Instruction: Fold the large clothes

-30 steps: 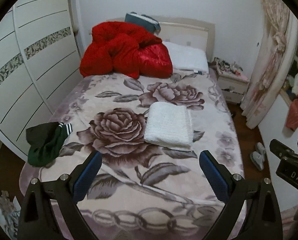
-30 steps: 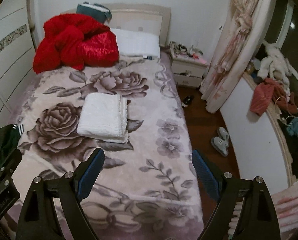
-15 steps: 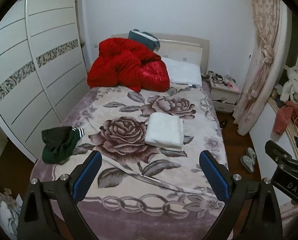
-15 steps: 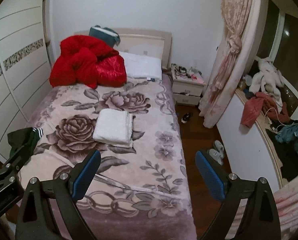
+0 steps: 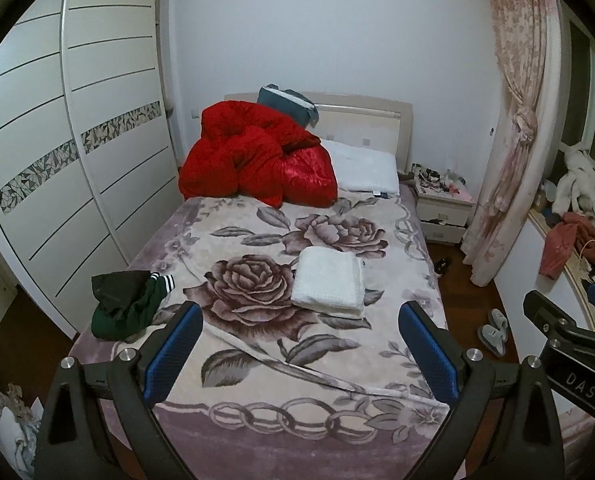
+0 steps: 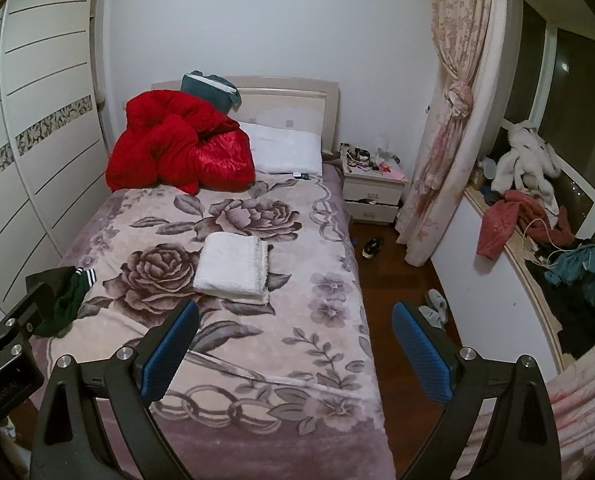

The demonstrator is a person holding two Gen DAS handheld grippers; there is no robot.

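A folded white garment [image 5: 329, 282] lies flat in the middle of the bed [image 5: 257, 428], also in the right wrist view [image 6: 231, 268]. A crumpled dark green garment with striped cuffs [image 5: 127, 304] lies at the bed's left edge, also in the right wrist view [image 6: 63, 296]. My left gripper [image 5: 299, 328] is open and empty, held well back above the foot of the bed. My right gripper [image 6: 295, 326] is open and empty, to the right of the left one, above the bed's right side.
A red quilt [image 5: 253, 160] and white pillow [image 5: 365, 166] lie at the headboard. A white wardrobe [image 5: 57, 160] lines the left. A nightstand [image 6: 373, 192], curtain [image 6: 445, 120], slippers [image 6: 433, 306] and a cluttered window ledge [image 6: 537, 240] are on the right.
Both grippers have pulled back and up from the bed; more of the room and wall shows. The clothes have not moved. Both stay open.
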